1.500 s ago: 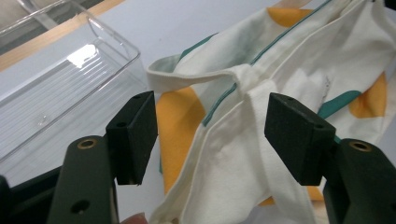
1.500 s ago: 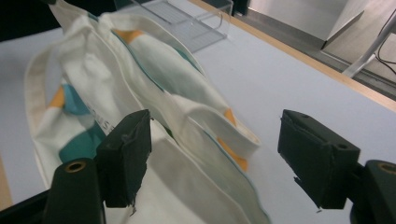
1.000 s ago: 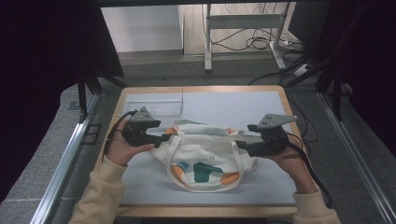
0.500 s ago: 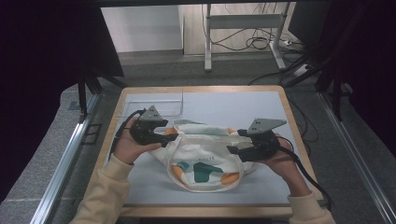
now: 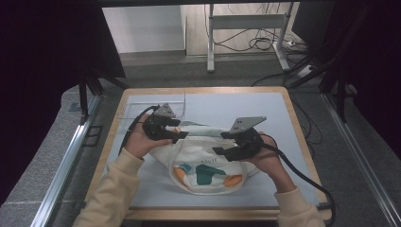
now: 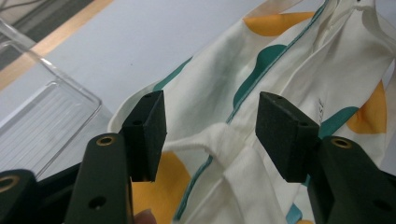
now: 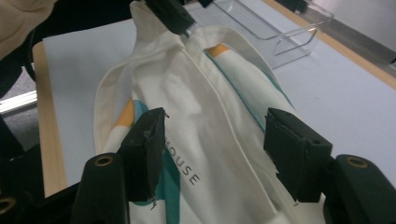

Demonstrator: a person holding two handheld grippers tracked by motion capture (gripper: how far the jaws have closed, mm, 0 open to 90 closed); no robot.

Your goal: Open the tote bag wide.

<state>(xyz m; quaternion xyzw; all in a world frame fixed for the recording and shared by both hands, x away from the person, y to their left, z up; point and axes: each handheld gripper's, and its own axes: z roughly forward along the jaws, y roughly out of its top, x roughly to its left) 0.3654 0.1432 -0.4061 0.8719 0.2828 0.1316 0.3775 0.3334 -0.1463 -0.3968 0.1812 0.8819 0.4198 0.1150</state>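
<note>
A cream cloth tote bag [image 5: 203, 165] with teal and orange shapes lies crumpled in the middle of the pale mat. My left gripper [image 5: 182, 135] hovers at its upper left edge. In the left gripper view it [image 6: 210, 126] is open, with a cream strap [image 6: 219, 140] of the bag [image 6: 280, 60] lying between the jaws. My right gripper [image 5: 218, 144] is over the bag's upper right part. In the right gripper view it [image 7: 215, 149] stands open above the bag [image 7: 187, 107], whose cloth bunches up towards the left gripper at the top.
A clear plastic tray [image 5: 156, 106] sits at the mat's far left corner, just behind the left gripper; I also see the tray [image 6: 42, 126] and the tray [image 7: 275, 28] in the gripper views. The wooden table rim [image 5: 298, 127] frames the mat. Cables trail from both grippers.
Both grippers have moved inward towards each other over the bag, the right one further than the left. The bag's top has bunched up a little between them.
</note>
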